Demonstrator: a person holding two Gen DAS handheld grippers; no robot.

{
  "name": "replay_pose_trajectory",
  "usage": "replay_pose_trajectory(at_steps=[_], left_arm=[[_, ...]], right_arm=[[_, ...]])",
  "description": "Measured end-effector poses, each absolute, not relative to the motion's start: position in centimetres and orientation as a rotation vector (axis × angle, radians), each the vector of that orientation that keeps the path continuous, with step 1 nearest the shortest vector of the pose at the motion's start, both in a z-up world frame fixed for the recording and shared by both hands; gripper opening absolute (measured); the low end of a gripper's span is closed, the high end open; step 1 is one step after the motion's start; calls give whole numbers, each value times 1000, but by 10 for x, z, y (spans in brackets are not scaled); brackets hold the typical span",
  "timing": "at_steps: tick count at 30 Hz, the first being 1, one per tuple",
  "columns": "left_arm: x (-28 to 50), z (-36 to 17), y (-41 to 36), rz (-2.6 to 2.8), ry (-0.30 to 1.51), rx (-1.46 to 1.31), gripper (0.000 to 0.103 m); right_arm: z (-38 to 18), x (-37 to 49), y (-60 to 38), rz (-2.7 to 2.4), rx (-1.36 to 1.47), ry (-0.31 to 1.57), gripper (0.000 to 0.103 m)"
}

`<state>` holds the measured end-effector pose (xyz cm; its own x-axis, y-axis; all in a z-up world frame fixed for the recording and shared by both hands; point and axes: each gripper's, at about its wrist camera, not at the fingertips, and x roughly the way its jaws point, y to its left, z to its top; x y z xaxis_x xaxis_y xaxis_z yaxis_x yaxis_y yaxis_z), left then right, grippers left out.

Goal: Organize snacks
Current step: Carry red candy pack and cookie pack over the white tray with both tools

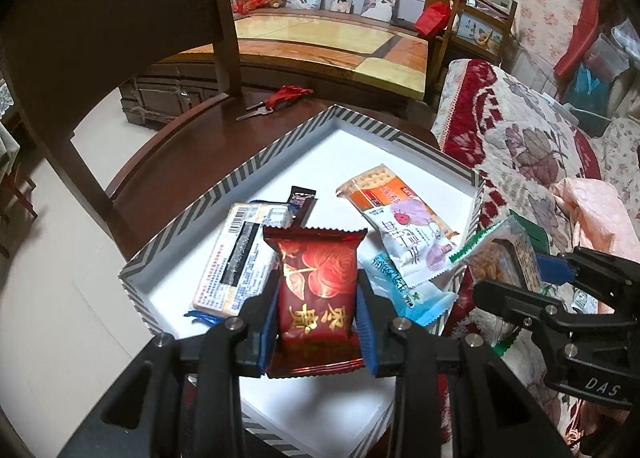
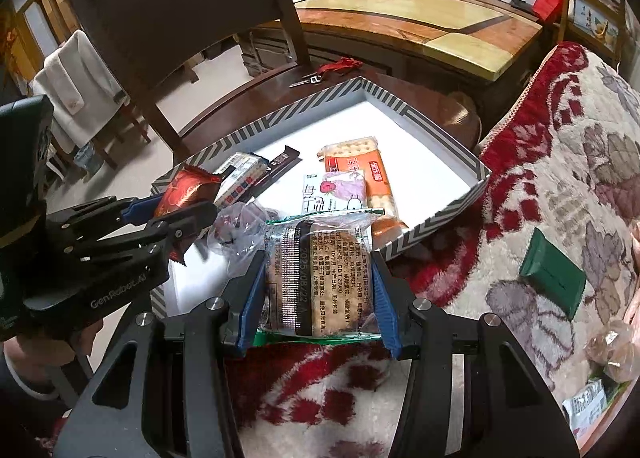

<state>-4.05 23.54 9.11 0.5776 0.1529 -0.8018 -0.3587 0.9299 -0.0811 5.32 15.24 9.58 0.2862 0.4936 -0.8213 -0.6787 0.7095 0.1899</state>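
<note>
Both claws were already loaded: the left gripper (image 1: 316, 298) pinched a red packet (image 1: 318, 282) right over the box (image 1: 224, 186), while the right gripper (image 2: 316, 286) clamped a cracker pack (image 2: 320, 278) just outside its near edge, so left was closer.

The left gripper (image 2: 176, 214) body reads "GenRobot.AI"; just right of it, the biscuit packet (image 2: 320, 278) shows "2025/08/22"; the right gripper (image 1: 516, 266) reads "DAS".

Black left gripper (image 1: 318, 290) and right gripper (image 2: 318, 278), blue pads, silver screws.
</note>
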Motion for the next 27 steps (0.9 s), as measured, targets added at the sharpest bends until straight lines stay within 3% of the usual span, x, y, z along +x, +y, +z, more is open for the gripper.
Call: replay_pose_trajectory(at_steps=[27], left_arm=[[-29, 73, 243, 297, 950, -260, 36]], right_arm=[[68, 86, 183, 786, -248, 1074, 48]])
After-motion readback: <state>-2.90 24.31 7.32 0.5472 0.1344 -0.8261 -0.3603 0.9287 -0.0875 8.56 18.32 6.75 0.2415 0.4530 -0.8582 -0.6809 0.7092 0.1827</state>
